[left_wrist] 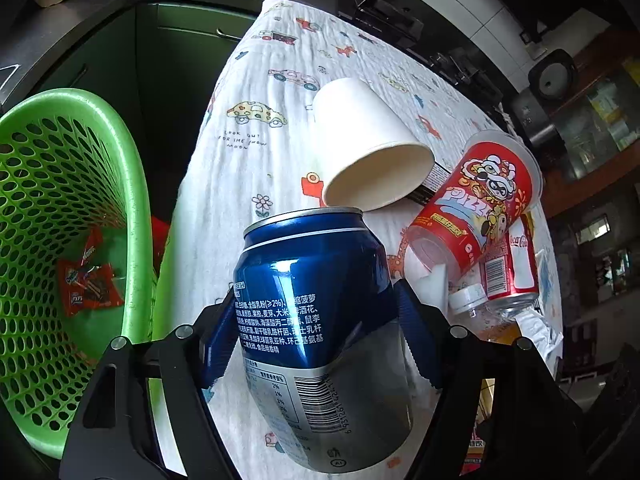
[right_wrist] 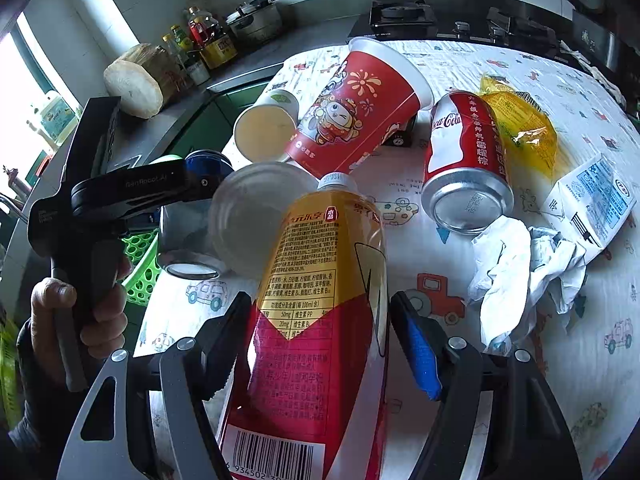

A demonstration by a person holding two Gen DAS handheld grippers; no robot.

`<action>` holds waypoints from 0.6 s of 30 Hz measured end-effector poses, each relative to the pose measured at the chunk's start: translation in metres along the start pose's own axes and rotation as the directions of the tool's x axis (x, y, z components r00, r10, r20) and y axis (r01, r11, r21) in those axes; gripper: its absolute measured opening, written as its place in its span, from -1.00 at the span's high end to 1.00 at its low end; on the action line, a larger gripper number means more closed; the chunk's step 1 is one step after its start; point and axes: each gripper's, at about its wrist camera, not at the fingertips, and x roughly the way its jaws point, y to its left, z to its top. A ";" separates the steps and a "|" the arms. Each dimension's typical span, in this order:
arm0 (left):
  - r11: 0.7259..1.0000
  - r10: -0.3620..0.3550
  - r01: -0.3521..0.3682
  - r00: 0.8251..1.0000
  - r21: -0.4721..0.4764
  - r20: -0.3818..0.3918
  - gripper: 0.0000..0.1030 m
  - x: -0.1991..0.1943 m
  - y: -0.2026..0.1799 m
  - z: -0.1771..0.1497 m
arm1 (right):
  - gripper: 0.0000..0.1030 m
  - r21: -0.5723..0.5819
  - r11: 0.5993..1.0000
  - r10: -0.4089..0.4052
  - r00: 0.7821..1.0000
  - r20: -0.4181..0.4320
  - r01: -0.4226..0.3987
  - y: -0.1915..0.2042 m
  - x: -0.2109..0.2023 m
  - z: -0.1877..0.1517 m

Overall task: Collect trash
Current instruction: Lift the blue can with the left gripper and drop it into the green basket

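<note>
Cartoon-printed cloth covers the counter (right_wrist: 460, 60). Left fingers (left_wrist: 412, 312) pinch a dented blue can (left_wrist: 316, 320) beside the green basket (left_wrist: 132, 184). Right fingers (right_wrist: 416, 344) flank a yellow-and-red bottle (right_wrist: 320, 320); whether they press it, I cannot tell.

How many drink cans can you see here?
2. A blue can sits between the left gripper's fingers beside the green basket. A red Coca-Cola can lies on the tablecloth. Others may be hidden.
</note>
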 end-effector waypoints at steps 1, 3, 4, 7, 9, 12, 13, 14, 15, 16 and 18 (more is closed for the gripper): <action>1.000 -0.005 0.005 1.000 0.006 0.008 -0.39 -0.005 0.001 -0.001 | -0.33 -0.001 1.000 0.004 1.000 0.007 -0.004 0.002 -0.003 0.000; 1.000 -0.012 0.012 1.000 0.012 0.026 -0.39 -0.015 0.004 -0.001 | -0.33 -0.001 1.000 0.010 1.000 0.022 -0.010 0.005 -0.009 0.000; 1.000 -0.016 0.016 0.999 0.014 0.033 -0.39 -0.018 0.006 -0.001 | -0.33 -0.008 1.000 0.010 1.000 0.024 -0.009 0.008 -0.010 0.000; 1.000 -0.020 0.019 0.999 0.016 0.044 -0.39 -0.025 0.011 0.000 | -0.33 -0.019 1.000 0.000 1.000 0.021 0.001 0.013 -0.011 -0.004; 1.000 -0.027 0.026 0.998 0.012 0.050 -0.38 -0.031 0.015 0.001 | -0.33 -0.010 1.000 0.005 1.000 0.026 -0.004 0.013 -0.012 -0.006; 0.999 -0.053 0.052 0.996 0.010 0.067 -0.38 -0.045 0.022 0.002 | -0.32 -0.002 0.999 0.035 0.998 0.042 -0.035 0.015 -0.021 -0.008; 0.999 -0.053 0.052 0.995 0.012 0.080 -0.38 -0.053 0.024 0.002 | -0.32 -0.007 0.999 0.043 0.998 0.046 -0.043 0.017 -0.024 -0.008; 0.999 -0.051 0.050 0.994 0.012 0.097 -0.38 -0.059 0.027 0.004 | -0.32 -0.017 0.999 0.043 0.998 0.053 -0.042 0.021 -0.027 -0.007; 0.999 -0.053 0.052 0.992 0.010 0.113 -0.38 -0.066 0.030 0.006 | -0.32 -0.026 0.999 0.042 0.997 0.064 -0.041 0.025 -0.030 -0.007; 0.998 -0.055 0.054 0.990 0.009 0.129 -0.38 -0.074 0.034 0.008 | -0.32 -0.034 0.999 0.045 0.996 0.072 -0.042 0.030 -0.033 -0.006; 0.999 -0.036 0.037 0.986 0.001 0.161 -0.38 -0.086 0.044 0.012 | -0.31 -0.039 0.998 0.055 0.995 0.079 -0.052 0.035 -0.035 -0.006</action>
